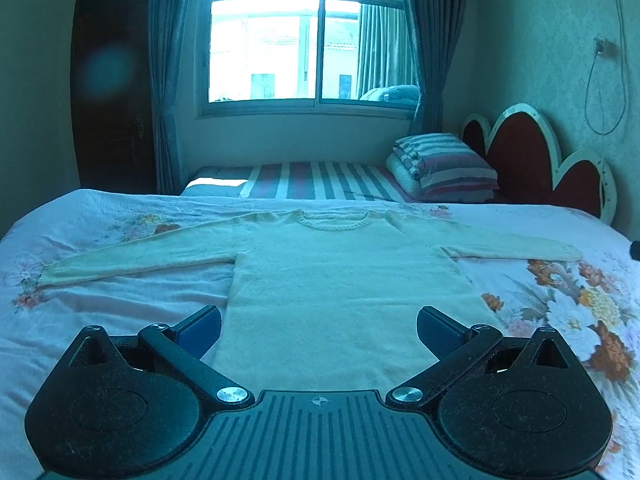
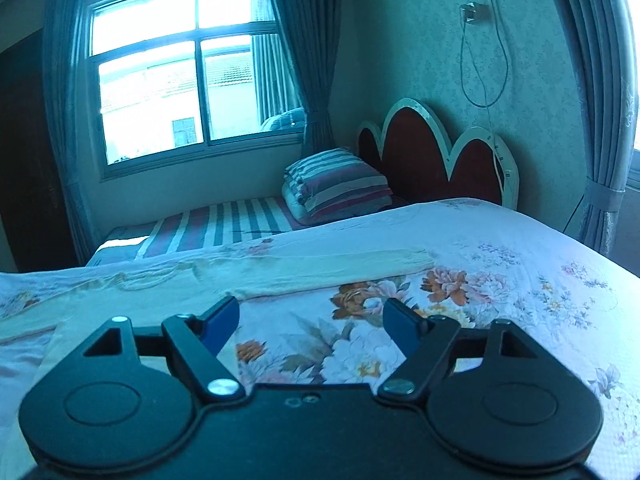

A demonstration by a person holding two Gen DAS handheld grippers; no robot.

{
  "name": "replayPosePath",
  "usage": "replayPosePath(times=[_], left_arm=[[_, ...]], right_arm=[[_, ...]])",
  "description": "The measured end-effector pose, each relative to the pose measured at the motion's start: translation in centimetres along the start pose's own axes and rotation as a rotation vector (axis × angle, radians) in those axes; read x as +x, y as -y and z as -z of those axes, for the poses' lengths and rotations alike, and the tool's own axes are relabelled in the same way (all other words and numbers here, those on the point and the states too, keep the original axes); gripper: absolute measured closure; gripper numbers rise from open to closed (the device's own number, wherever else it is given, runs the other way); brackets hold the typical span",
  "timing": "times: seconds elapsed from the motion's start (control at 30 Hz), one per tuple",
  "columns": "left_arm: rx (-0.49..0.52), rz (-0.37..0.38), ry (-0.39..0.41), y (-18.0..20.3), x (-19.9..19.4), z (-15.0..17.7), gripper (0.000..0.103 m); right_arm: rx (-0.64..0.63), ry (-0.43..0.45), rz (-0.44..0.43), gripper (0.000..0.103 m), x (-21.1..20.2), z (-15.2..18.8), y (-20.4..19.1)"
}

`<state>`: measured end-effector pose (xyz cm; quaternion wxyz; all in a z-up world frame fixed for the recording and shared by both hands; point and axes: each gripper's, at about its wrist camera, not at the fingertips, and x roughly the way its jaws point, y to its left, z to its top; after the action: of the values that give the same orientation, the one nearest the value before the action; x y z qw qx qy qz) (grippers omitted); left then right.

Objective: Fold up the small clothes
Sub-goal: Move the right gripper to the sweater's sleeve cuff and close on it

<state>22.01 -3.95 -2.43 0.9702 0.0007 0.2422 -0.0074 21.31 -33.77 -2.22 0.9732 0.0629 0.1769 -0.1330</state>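
A pale cream knitted sweater (image 1: 340, 280) lies flat and face up on the flowered bedspread (image 1: 100, 308), neck toward the window, both sleeves spread out sideways. My left gripper (image 1: 319, 330) hovers open over the sweater's lower hem, nothing between its blue pads. In the right wrist view the sweater's right sleeve (image 2: 320, 268) stretches across the bed just beyond my right gripper (image 2: 311, 324). That gripper is open over the flowered cover, beside the sweater's body, and holds nothing.
A striped sheet (image 1: 320, 184) with a folded striped quilt (image 1: 444, 166) lies behind the bedspread. A red scalloped headboard (image 1: 532, 160) stands at the right, a window with curtains (image 1: 304, 40) at the back, a dark wardrobe (image 1: 112, 92) at the left.
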Motion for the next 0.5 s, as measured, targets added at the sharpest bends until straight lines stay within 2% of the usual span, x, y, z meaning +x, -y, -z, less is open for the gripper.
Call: replayPosePath(times=[0.07,0.17,0.33,0.5], left_arm=[[0.003,-0.032,-0.009,0.9,3.6,-0.8,0.000],[-0.013,-0.067,-0.013,1.7,8.0,-2.0,0.000],[-0.030,-0.136,-0.049,2.2,14.8,-3.7,0.000],[-0.039,-0.197,-0.084,1.9,20.0,-4.5,0.000]], right_arm=[[0.033,-0.008,0.024,0.037,4.0,-0.9,2.2],[0.104,-0.041,0.047,0.046,10.4,-2.0,5.7],[0.243,-0.137,0.097,0.062,22.0,-2.1,11.3],[0.347,-0.196,0.120,0.062,29.1,-0.5,15.0]])
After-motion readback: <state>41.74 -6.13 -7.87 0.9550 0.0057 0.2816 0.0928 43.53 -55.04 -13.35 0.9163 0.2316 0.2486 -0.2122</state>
